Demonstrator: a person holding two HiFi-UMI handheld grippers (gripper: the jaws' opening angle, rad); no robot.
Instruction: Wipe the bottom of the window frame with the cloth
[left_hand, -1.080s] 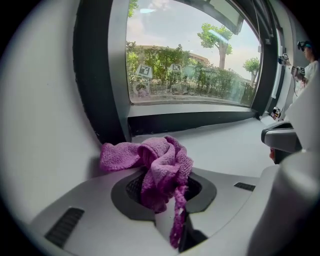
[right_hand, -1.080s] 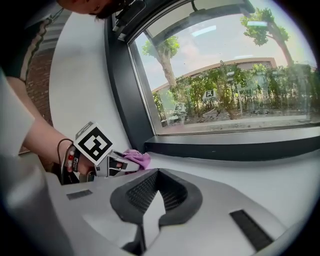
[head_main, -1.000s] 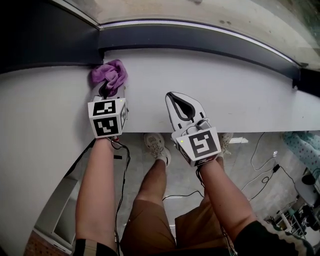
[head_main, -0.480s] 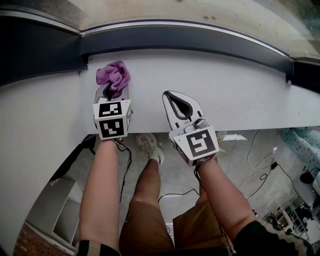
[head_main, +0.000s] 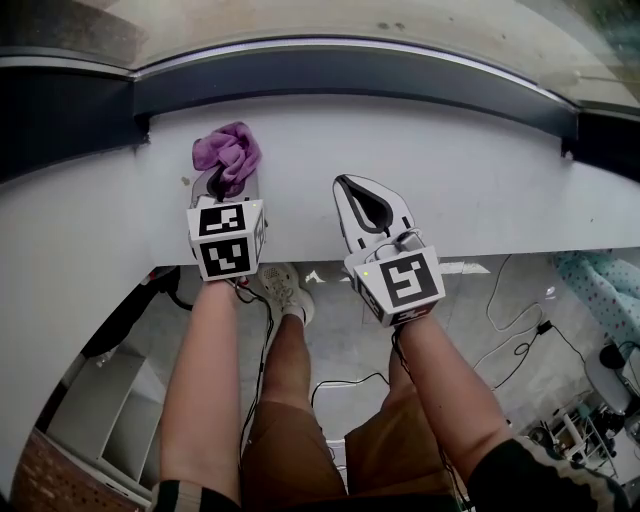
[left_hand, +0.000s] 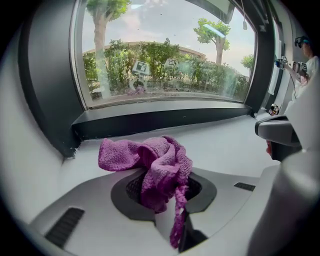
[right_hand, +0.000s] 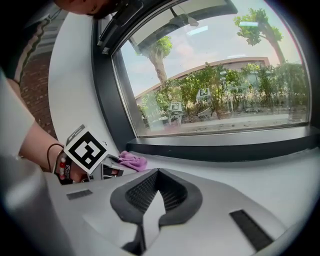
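Left gripper (head_main: 226, 183) pinches a crumpled purple terry cloth (head_main: 229, 150) on the white sill (head_main: 470, 190); right gripper (head_main: 364, 205), further right, is pressed together.

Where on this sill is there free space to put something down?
The white sill is bare right of the right gripper, up to the dark frame, and between the two grippers. Crowded only at the left gripper, clamping the purple cloth.

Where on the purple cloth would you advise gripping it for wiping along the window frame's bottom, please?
Grip it by the bunched middle, coming from the room side. The left gripper holds the cloth just so: its jaws are shut on the gathered folds, with the loose flap spreading ahead toward the frame's bottom rail. That free flap probably gives the wiping surface.
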